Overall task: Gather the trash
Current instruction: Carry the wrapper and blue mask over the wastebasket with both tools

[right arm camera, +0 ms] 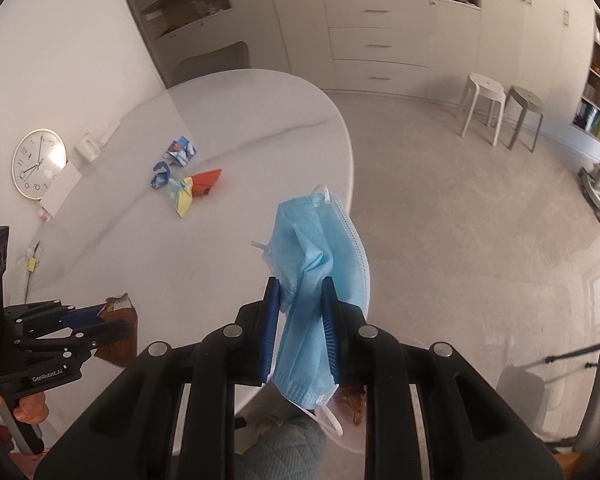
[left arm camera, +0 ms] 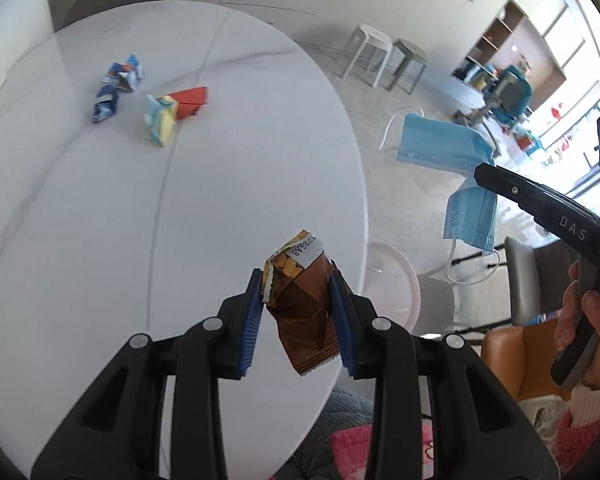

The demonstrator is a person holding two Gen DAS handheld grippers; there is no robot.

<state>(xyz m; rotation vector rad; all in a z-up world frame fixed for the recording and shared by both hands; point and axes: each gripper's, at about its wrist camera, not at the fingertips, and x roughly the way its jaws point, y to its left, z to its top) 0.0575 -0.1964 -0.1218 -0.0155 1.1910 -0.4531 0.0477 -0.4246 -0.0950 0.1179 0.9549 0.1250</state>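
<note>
Behind the left tool, brown wrapper mostly hidden.

Right gripper clamps blue mask — beside white table.

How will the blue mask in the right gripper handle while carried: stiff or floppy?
Likely floppy: the mask folds and droops on both sides of the right gripper. Probably light, since a narrow pinch holds it. Its ear loop dangles below and may snag.
</note>
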